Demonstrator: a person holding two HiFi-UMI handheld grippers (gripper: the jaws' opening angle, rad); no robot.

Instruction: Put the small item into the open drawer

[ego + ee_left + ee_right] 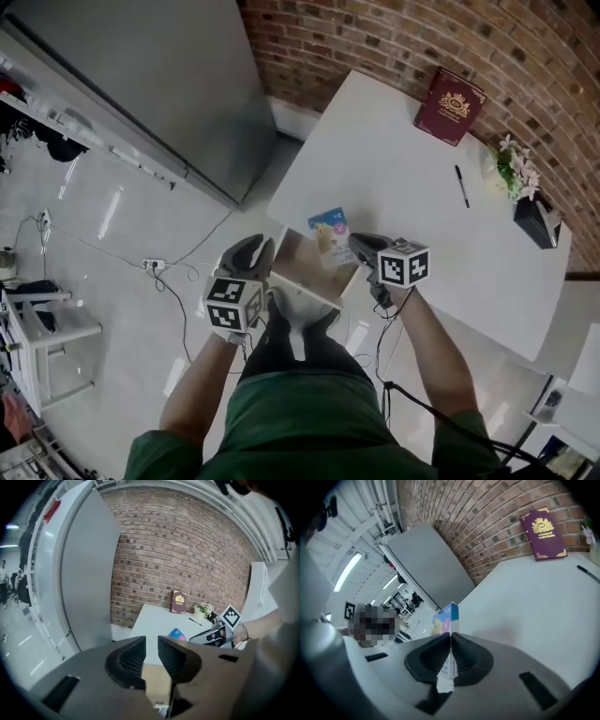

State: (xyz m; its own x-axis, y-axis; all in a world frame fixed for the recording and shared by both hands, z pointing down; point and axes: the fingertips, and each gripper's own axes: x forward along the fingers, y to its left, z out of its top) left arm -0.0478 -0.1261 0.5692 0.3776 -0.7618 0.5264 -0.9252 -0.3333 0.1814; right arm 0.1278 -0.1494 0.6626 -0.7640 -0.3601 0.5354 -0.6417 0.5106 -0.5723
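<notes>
The small packet is pinched in the right hand-held gripper, just over the open drawer, not in it yet. It must go down and be let go. The left hand-held gripper is a little open and empty. The white desk holds a red book, by a brick wall.

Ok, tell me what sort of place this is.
Probably an office or lab workspace: a white table by a brick wall, a book and pen on it, a power strip on the floor.
</notes>
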